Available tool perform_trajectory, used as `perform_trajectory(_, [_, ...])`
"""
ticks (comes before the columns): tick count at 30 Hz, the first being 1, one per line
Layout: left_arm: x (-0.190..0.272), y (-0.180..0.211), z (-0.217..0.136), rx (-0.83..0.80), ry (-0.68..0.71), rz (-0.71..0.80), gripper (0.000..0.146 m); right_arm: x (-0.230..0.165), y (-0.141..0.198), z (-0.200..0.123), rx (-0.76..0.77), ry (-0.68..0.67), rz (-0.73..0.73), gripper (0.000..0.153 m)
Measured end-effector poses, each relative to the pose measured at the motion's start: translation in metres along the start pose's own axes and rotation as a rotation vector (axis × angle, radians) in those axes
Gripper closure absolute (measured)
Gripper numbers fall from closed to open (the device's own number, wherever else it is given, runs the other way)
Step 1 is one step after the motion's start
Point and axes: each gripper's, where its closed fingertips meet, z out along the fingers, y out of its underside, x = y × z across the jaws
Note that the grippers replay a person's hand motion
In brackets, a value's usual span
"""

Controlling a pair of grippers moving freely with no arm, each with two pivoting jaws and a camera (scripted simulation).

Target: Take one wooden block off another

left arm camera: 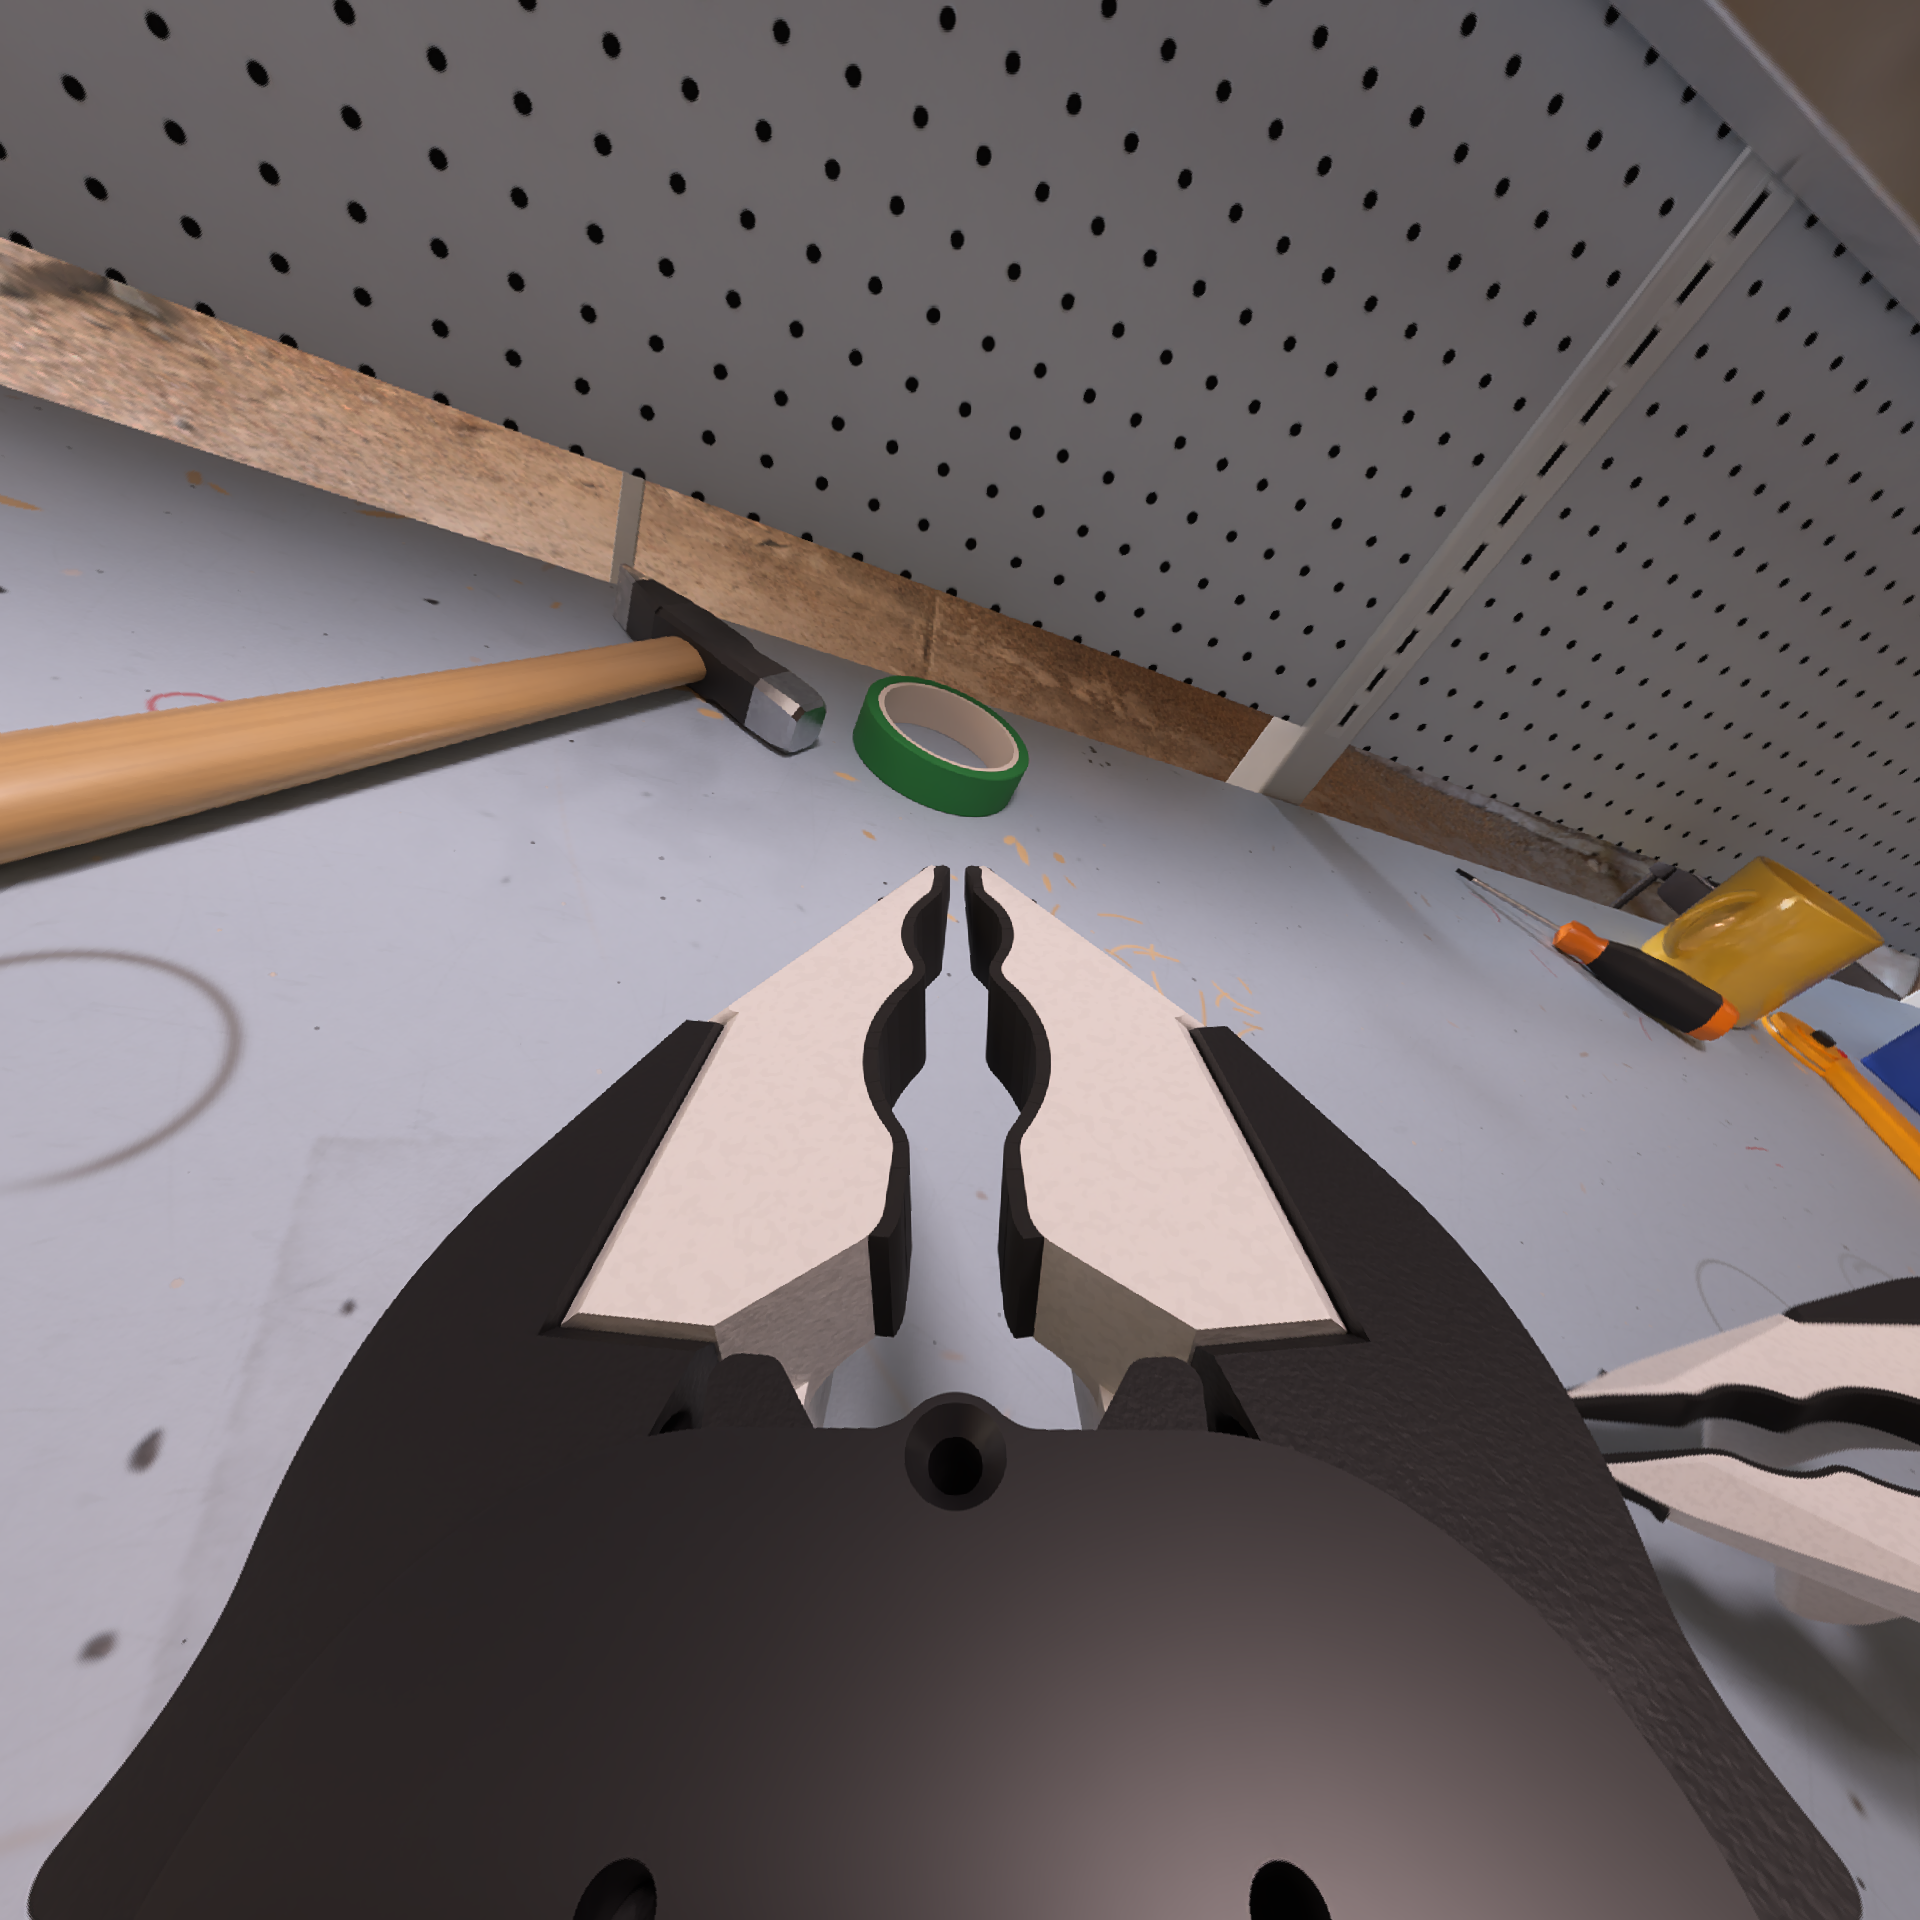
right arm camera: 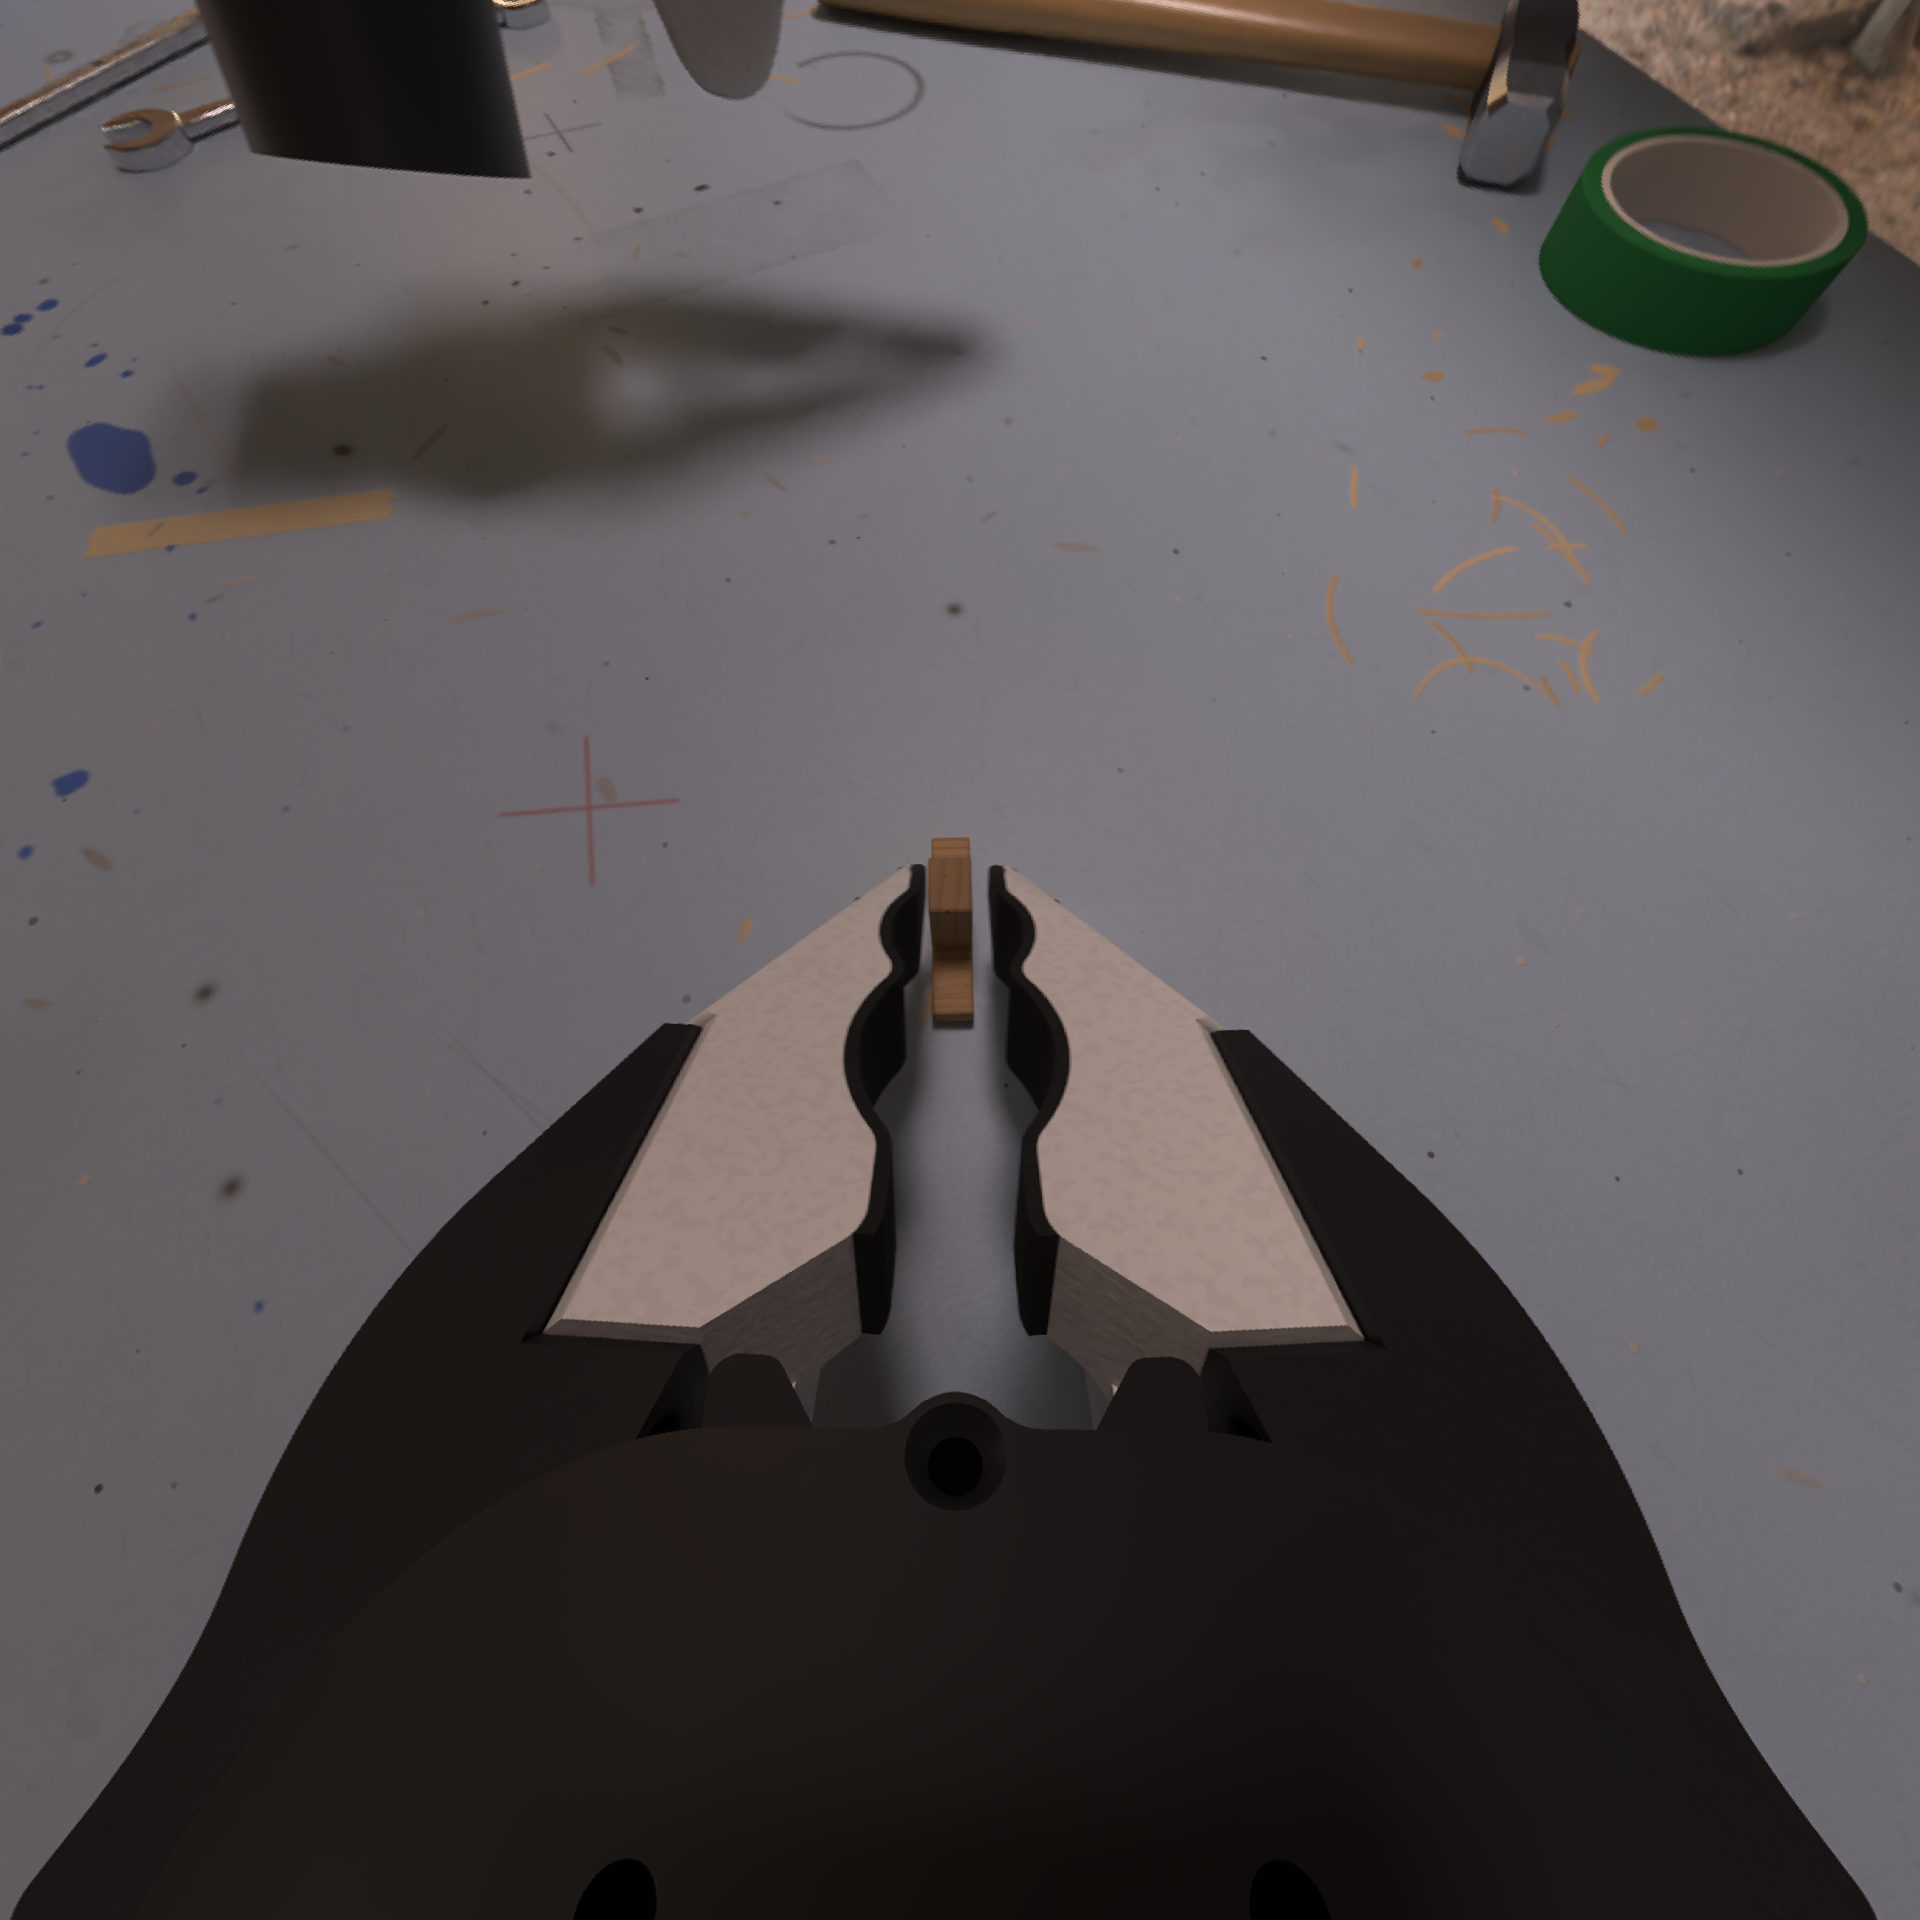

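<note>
In the right wrist view my right gripper (right arm camera: 956,914) is closed to a narrow gap on a small wooden block (right arm camera: 951,894). A second wooden block (right arm camera: 953,992) shows just below and nearer, stepped out from under the first. Both sit between the fingertips above the grey bench. My left gripper (left arm camera: 956,883) is shut and empty, held over the bench and pointing at the back wall. The right gripper also shows at the right edge of the left wrist view (left arm camera: 1600,1444). No block shows in that view.
A hammer (left arm camera: 364,727) and a green tape roll (left arm camera: 940,748) lie by the wooden back rail under the pegboard. A yellow mug (left arm camera: 1766,935), a screwdriver (left arm camera: 1642,982) and a yellow knife (left arm camera: 1839,1091) lie at the right. The tape (right arm camera: 1704,244) and a wrench (right arm camera: 156,130) also show in the right wrist view.
</note>
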Motion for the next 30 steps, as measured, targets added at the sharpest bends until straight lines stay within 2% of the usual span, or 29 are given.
perform_trajectory(5, [0.001,-0.001,0.0,0.003,0.012,-0.011,0.142,0.006,0.002,0.006,-0.034,0.0,0.044,0.122])
perform_trajectory(12, [0.003,0.0,0.0,0.003,0.032,-0.032,0.142,0.004,0.011,0.015,-0.117,0.002,0.015,0.116])
perform_trajectory(19, [0.003,-0.002,-0.001,0.012,0.036,-0.042,0.141,0.001,0.012,0.015,-0.12,0.008,-0.023,0.124])
perform_trajectory(22, [0.004,-0.002,-0.001,0.017,0.043,-0.046,0.141,-0.001,0.012,0.015,-0.12,0.001,-0.046,0.145])
perform_trajectory(24, [0.007,-0.003,-0.001,0.021,0.06,-0.047,0.14,-0.002,0.011,0.015,-0.116,0.002,-0.052,0.145])
perform_trajectory(27, [0.016,-0.005,0.0,0.031,0.11,-0.053,0.137,-0.003,-0.002,0.006,-0.018,0.001,-0.027,0.145])
perform_trajectory(30, [0.022,-0.006,0.0,0.034,0.119,-0.001,0.135,-0.007,-0.024,-0.008,0.139,-0.083,0.119,0.145])
